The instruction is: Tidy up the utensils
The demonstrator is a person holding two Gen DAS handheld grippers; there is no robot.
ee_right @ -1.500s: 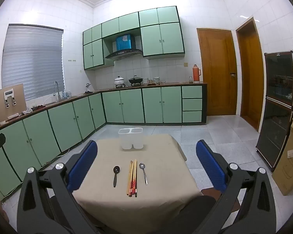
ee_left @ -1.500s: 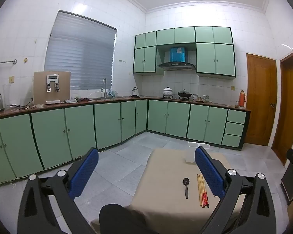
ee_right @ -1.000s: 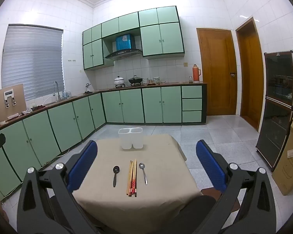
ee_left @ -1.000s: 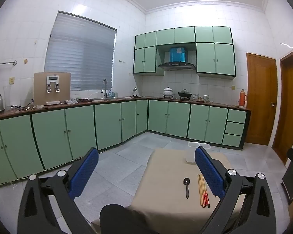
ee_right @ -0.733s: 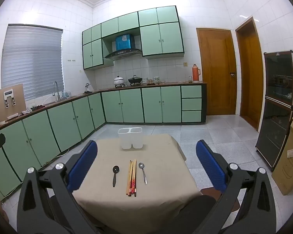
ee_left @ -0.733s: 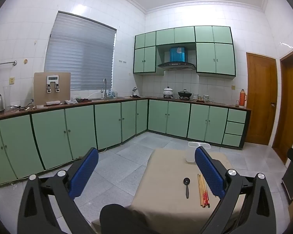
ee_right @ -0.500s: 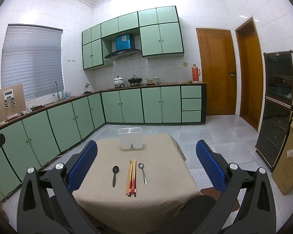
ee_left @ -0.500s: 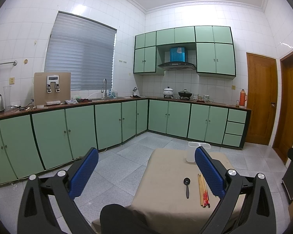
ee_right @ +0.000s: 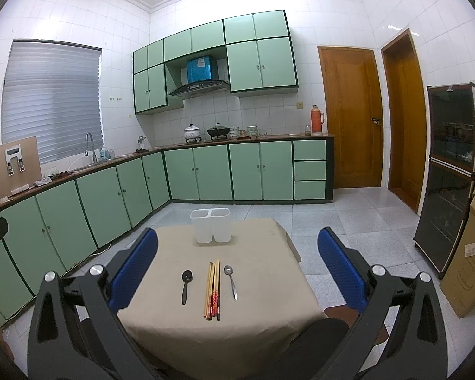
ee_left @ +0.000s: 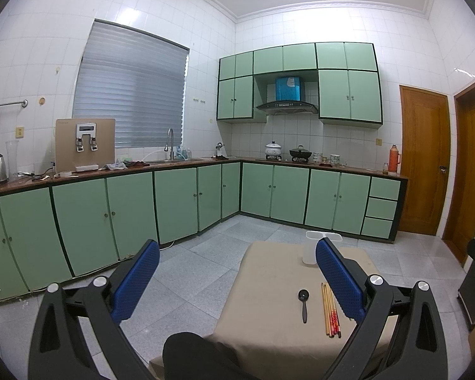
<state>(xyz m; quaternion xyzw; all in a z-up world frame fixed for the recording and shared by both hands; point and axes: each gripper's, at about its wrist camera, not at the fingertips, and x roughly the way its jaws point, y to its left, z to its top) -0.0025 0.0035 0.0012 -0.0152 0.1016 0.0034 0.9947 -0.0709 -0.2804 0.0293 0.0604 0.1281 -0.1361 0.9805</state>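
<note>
Green cabinets line the kitchen behind a cloth-covered table [ee_right: 253, 326], and nothing is sorted yet. Both my tongs hang wide open and empty: right gripper [ee_right: 237, 272] squarely facing the table, left gripper [ee_left: 237, 280] off to its left side. Nearer me than the white two-compartment holder [ee_right: 210, 225] lie the chopsticks [ee_right: 212, 289], a black spoon [ee_right: 185, 285] left of them, a metal spoon [ee_right: 230, 280] right. I'd start with a spoon, pinching mid-handle, low and level against the cloth.
</note>
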